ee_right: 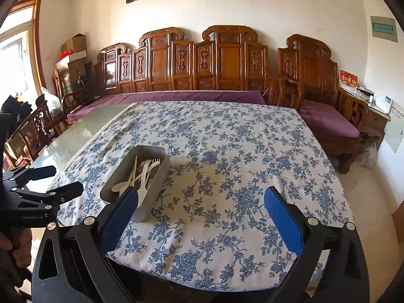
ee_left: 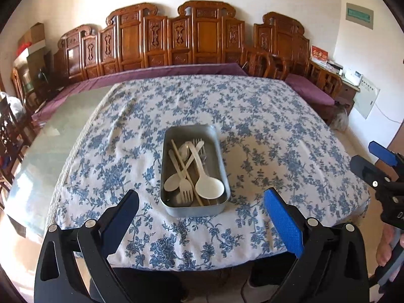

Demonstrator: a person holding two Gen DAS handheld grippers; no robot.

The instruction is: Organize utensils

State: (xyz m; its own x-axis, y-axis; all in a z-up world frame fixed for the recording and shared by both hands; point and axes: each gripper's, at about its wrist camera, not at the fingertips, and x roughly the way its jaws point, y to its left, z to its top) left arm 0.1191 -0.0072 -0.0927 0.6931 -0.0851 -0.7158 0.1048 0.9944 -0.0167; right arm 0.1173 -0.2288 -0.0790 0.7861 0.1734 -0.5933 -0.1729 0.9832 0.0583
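A grey metal tray [ee_left: 219, 151] sits on the blue-flowered tablecloth [ee_left: 265, 126] near the table's front. It holds cream plastic utensils: a large spoon [ee_left: 208, 188], a smaller spoon [ee_left: 171, 183], a fork [ee_left: 185, 190], a second fork [ee_left: 198, 144] and chopsticks [ee_left: 185, 169]. My left gripper [ee_left: 202, 217] is open and empty, just in front of the tray. My right gripper [ee_right: 202, 217] is open and empty, to the right of the tray [ee_right: 161, 176]. Its left finger [ee_right: 121, 217] hides the tray's near corner. The right gripper also shows at the right edge of the left wrist view [ee_left: 373, 161].
Bare glass tabletop [ee_left: 50, 136] lies left of the cloth. A carved wooden bench with purple cushions [ee_left: 176, 70] runs behind the table. Wooden chairs [ee_right: 32, 128] stand at the left. A side cabinet [ee_right: 376, 116] stands at the far right.
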